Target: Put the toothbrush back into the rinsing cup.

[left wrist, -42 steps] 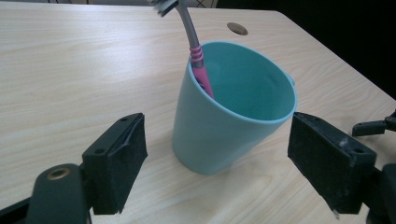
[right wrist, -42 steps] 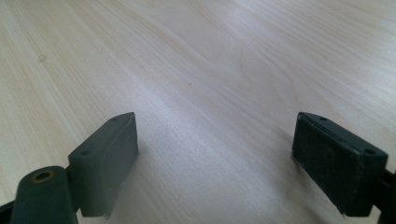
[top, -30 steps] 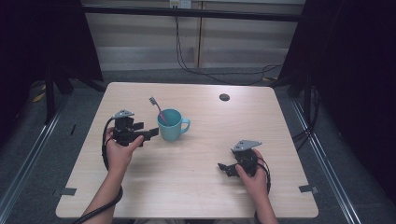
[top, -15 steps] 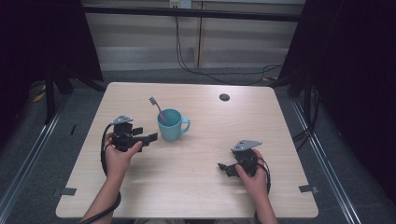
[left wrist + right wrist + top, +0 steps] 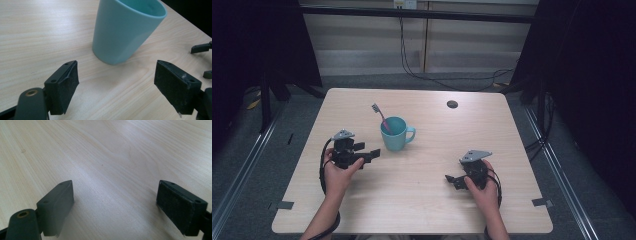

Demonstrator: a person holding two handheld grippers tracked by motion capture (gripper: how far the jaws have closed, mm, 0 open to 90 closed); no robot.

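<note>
A teal mug stands upright left of the table's middle, with a pink toothbrush leaning out of it to the back left. My left gripper is open just left of the mug, its jaws pointing toward it and apart from it. In the left gripper view the mug stands a short way beyond the open left gripper, nothing between the pads. My right gripper rests low at the front right, pointing left. In the right gripper view the right gripper is open over bare wood.
A small black round disc lies near the back edge of the wooden table. Grey tape marks sit at the front corners. Cables run over the floor behind the table. The other gripper's jaw tips show at the right.
My left gripper has drawn back a little toward the table's front edge, away from the mug. The right gripper, mug and toothbrush have stayed put.
</note>
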